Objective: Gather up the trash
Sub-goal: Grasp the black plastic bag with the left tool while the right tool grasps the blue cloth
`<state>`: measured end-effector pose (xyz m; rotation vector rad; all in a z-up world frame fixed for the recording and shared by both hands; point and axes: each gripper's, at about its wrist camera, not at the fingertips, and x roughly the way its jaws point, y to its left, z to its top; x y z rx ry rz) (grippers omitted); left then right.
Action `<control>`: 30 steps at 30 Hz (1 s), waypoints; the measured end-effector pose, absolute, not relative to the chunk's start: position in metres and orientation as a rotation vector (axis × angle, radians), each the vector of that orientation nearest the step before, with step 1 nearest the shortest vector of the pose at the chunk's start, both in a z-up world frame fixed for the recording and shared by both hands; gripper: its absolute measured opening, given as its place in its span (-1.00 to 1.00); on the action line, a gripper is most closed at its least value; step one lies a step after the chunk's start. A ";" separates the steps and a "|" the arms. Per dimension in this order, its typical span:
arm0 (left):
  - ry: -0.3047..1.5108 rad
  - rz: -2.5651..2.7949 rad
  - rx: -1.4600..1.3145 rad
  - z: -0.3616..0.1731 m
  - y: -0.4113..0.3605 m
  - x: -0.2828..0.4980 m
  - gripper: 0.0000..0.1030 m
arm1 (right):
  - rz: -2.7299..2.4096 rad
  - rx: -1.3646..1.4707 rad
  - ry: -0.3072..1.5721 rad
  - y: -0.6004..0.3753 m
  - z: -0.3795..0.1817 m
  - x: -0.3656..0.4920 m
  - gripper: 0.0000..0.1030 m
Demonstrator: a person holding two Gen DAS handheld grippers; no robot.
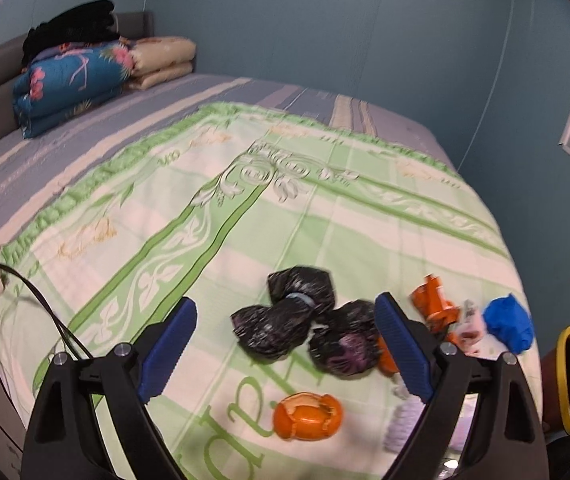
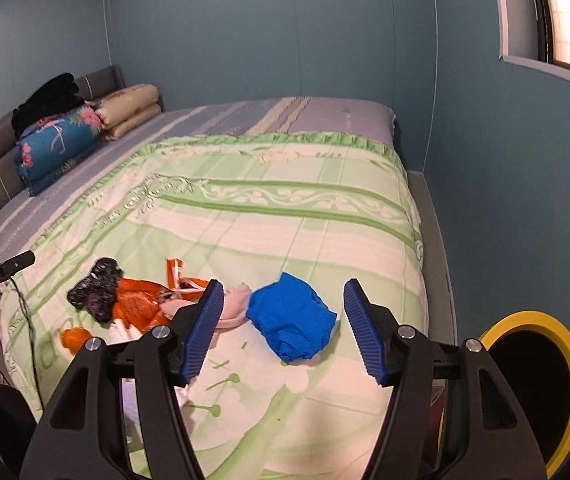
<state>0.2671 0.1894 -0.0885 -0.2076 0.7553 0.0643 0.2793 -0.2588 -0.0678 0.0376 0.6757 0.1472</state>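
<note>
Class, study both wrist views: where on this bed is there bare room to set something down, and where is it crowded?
Free: the green-and-cream patterned quilt from the trash back to the striped grey sheet and the folded bedding stack.
Crowded: the near edge, where black crumpled bags, orange wrappers, orange peel and a blue crumpled cloth cluster.

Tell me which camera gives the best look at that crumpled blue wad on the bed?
The right wrist view: the blue wad lies large and unobstructed between the open right gripper's fingers. The left wrist view shows it small, blurred, near the right edge.
</note>
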 end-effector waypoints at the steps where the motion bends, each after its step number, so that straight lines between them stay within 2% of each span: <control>1: 0.769 0.069 -0.215 -0.096 0.193 0.271 0.69 | 0.149 0.038 0.687 -0.259 -0.073 0.284 0.15; 15: 0.915 0.088 -0.206 -0.157 0.206 0.326 0.68 | 0.111 0.003 0.792 -0.257 -0.126 0.328 0.15; 23: 0.937 0.039 -0.184 -0.163 0.194 0.348 0.68 | 0.104 0.003 0.825 -0.256 -0.147 0.342 0.15; 30: 1.003 0.000 -0.179 -0.183 0.181 0.367 0.43 | 0.090 -0.004 0.856 -0.258 -0.159 0.350 0.15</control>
